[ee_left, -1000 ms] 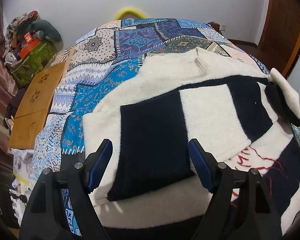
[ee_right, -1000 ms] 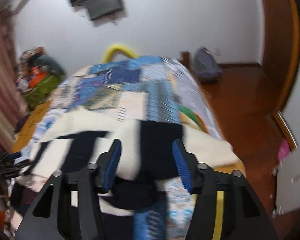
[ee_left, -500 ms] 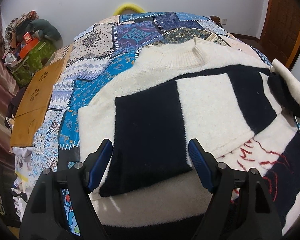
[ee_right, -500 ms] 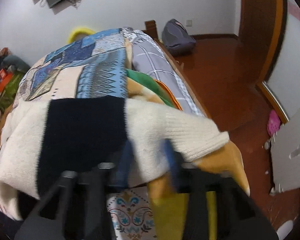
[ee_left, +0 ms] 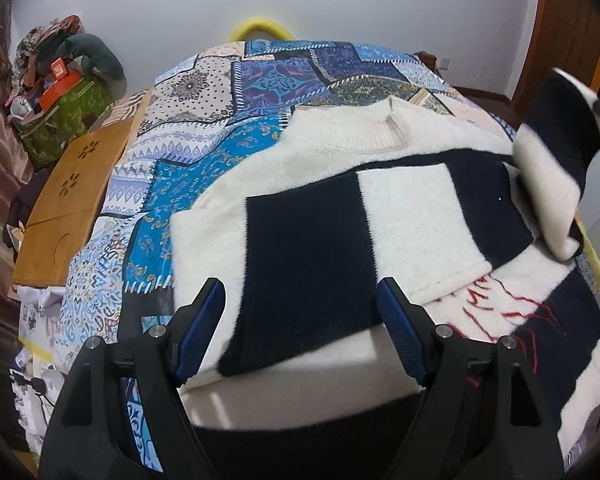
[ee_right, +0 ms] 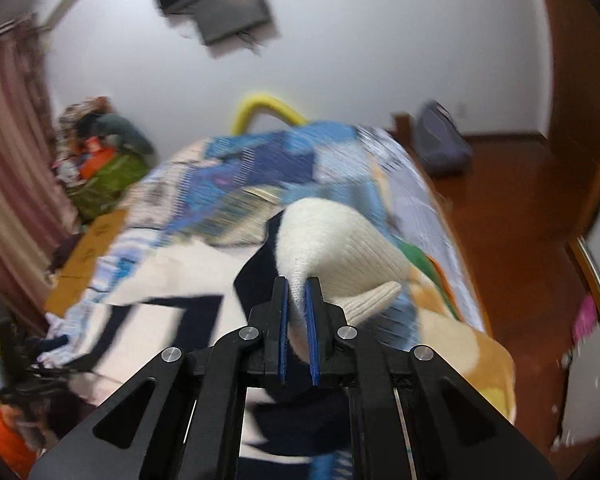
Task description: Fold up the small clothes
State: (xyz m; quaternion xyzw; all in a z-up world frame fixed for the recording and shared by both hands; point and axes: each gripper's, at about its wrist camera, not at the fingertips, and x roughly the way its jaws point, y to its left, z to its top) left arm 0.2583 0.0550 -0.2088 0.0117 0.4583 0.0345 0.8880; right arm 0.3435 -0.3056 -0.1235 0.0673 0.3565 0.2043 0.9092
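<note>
Since half a second ago, the right sleeve has risen off the bed. Left gripper [ee_left: 300, 308] hovers wide open, empty, over the cream-and-navy block-knit sweater [ee_left: 400, 216] lying on the patchwork bedspread [ee_left: 204, 128]; left sleeve [ee_left: 300, 280] already folded across. Right gripper [ee_right: 296, 316] pinches the cream ribbed cuff [ee_right: 332, 256]; right sleeve fold and body folds remain.

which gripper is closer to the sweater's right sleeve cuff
Right. The right gripper is shut on the cuff; the left gripper hovers open over the folded left sleeve.
</note>
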